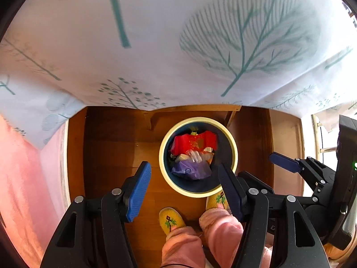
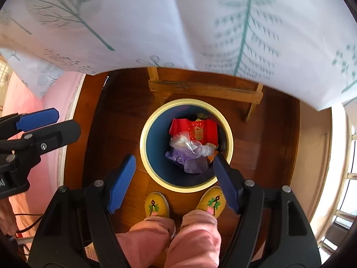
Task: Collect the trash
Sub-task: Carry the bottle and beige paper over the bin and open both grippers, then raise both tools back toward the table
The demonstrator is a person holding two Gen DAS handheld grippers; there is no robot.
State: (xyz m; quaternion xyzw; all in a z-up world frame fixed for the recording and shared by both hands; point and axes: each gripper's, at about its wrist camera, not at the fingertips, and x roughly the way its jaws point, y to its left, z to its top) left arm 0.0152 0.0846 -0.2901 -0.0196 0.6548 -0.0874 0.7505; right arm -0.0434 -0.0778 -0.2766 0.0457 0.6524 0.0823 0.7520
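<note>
Left wrist view: the left hand-held gripper [image 1: 184,189] hangs with its two blue pads spread and nothing between them, pointing down at the bin [image 1: 198,156] in the lower middle of the frame. The bin stands on the wooden floor [image 1: 116,147], just above the person's two yellow slippers [image 1: 170,220]. Inside lie the collected trash: one red packet [image 1: 196,141], one clear plastic bottle [image 1: 197,156] and one purple bag [image 1: 191,170]. At the right edge the right hand-held gripper [image 1: 287,163] shows a single blue pad; from here I cannot tell how its jaws stand. A tree-printed cloth [image 1: 156,44] on the desk fills the upper half.

Right wrist view: the right hand-held gripper [image 2: 174,174] also stands wide open and empty over the bin [image 2: 186,145], centre frame. The bottle [image 2: 196,147] lies across the red packet [image 2: 196,130] and purple bag [image 2: 189,160]. The heap looks high, so a further piece dropped from above could roll off and land on the floor.
</note>
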